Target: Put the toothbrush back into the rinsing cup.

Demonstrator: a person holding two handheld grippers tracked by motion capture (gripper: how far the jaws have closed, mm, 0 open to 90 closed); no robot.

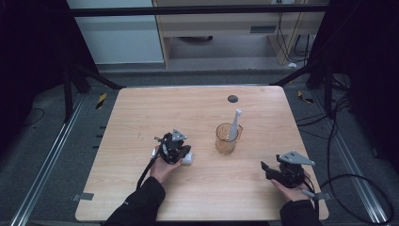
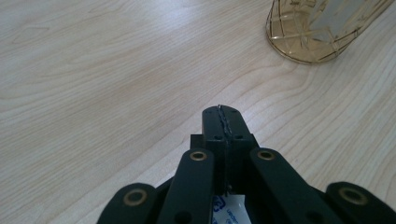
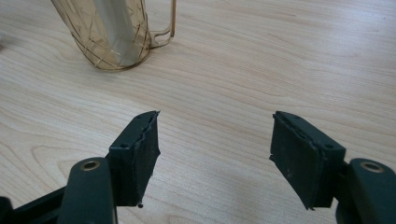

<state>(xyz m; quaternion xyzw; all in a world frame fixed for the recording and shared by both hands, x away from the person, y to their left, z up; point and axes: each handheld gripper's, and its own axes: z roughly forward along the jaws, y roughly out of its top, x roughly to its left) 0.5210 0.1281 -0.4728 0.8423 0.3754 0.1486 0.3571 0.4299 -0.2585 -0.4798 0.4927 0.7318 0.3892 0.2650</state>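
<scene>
On the table: a wooden table (image 1: 141,117) carries an amber glass mug (image 1: 225,139) near its middle, and a white tube-like thing (image 1: 234,125) stands leaning inside it, its top sticking out above the rim.
Mug position: upright, handle on the far right side, well apart from both grippers, roughly between them and a little farther from the person.
Left gripper (image 1: 181,153): clenched, jaws pressed together with nothing between the tips; it sits low by the table, left of the mug. A small white thing at its front shows too poorly to name.
Right gripper (image 1: 264,166): released, jaws standing wide and empty above bare wood, right of the mug and nearer the person.
Far edge: a small dark disc (image 1: 232,98) lies there, out of the way.
Risk, tipping: the leaning tube probably makes the mug top-heavy; a sideways knock from either gripper could topple it.
Risk, slipping: glass looks slick, so a pinch on the rim may slide.
Risk, left side: clenched jaws cannot take hold until opened.
</scene>
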